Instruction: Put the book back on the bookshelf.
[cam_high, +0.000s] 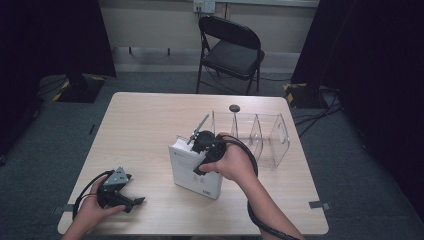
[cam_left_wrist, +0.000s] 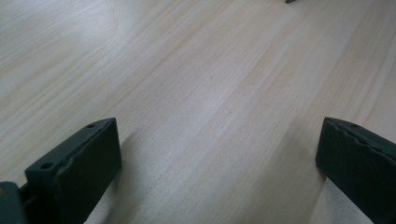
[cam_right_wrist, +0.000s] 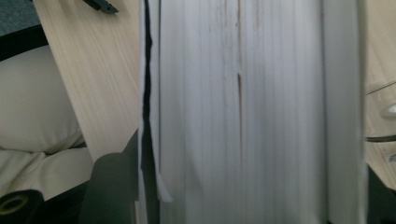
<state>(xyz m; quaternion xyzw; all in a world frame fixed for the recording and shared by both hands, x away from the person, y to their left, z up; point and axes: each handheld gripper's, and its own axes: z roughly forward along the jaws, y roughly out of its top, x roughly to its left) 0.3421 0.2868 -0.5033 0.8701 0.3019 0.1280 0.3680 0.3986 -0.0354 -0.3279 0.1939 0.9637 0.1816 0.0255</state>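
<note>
At the left of the high view, the left gripper (cam_high: 131, 196) rests low on the table (cam_high: 140, 130) near the person's edge, well apart from the work; in the left gripper view its jaws stand wide apart with nothing but bare wood between them. Moving rightward to the middle of the table, a thick white book (cam_high: 196, 170) stands upright on its bottom edge, its long axis running from near the person's side away and slightly leftward toward the far side. The right gripper (cam_high: 202, 150) comes down on the book's top from above, the right hand (cam_high: 234, 162) just behind it. In the right gripper view the book's page block (cam_right_wrist: 243, 107) runs straight up between the two black jaws, one dark jaw at each side of the pages near the bottom corners; the jaws bracket the book's thickness, but whether the pads are pressing on the covers or only flanking them I cannot tell. So the book lies directly between the fingers, spine line aligned with the gripper's view, and the right hand is plainly the nearer one. Just beyond and to the right of the book stands a clear acrylic divider rack (cam_high: 260, 132), its slots open toward the book; judging from that, the coming move likely turns on keeping the book upright and parallel to those dividers.
</note>
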